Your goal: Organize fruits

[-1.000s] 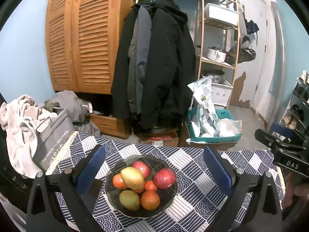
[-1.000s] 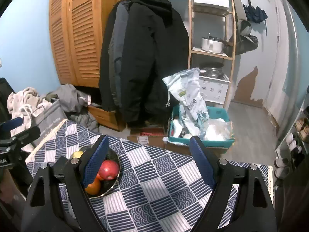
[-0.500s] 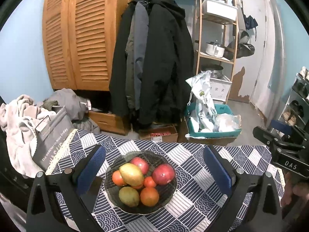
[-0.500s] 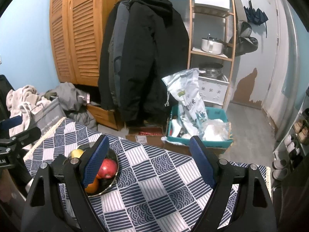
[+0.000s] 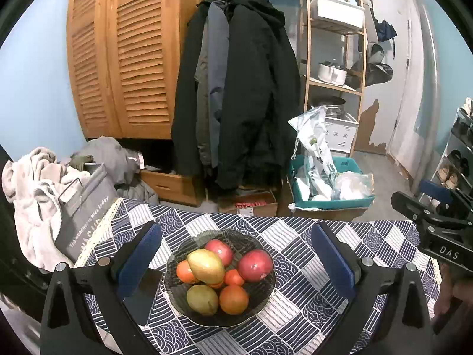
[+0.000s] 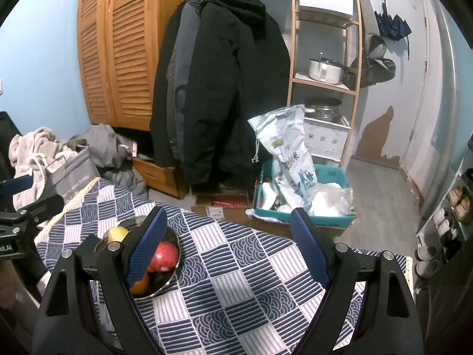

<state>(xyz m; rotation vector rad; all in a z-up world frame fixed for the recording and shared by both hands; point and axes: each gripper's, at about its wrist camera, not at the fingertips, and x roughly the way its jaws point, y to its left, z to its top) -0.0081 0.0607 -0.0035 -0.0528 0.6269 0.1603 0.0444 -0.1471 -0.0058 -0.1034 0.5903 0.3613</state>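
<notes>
Bowl: a dark glass bowl (image 5: 267, 291) stands on the surface (image 5: 295, 310), which is covered by a blue and white patterned cloth; it is nearer to the left side of the surface.
Inside the bowl: two red apples (image 5: 254, 264), one at the back and one at the right; a yellow-green mango (image 5: 206, 266) lies on top in the middle; a second greenish mango (image 5: 202, 299) is at the front; an orange (image 5: 233, 299) is beside it, and smaller orange fruits show between the others.
Left fingers: the left gripper (image 5: 233, 261) hangs above the bowl with its blue pads wide apart; the bowl shows between them, but the pads touch nothing and hold nothing.
Right fingers: the right gripper (image 6: 227, 247) is also spread wide and empty; it stands over the bare cloth to the right of the bowl, and its left pad hides part of the bowl in its own view.
Grey bag: a grey bag (image 5: 85, 213) with white letters leans at the left edge of the surface, with light clothes behind it.
Teal crate: on the floor beyond the surface, a teal crate (image 5: 348, 201) holds a tall white printed bag (image 5: 313, 145) and crumpled plastic bags.
Cardboard box: a low box (image 5: 254, 205) lies left of the crate, under the hanging dark coats (image 5: 245, 88).
Shelf: a wooden shelf (image 6: 325, 85) at the back carries a metal pot (image 6: 323, 71) and a white bin on top.
</notes>
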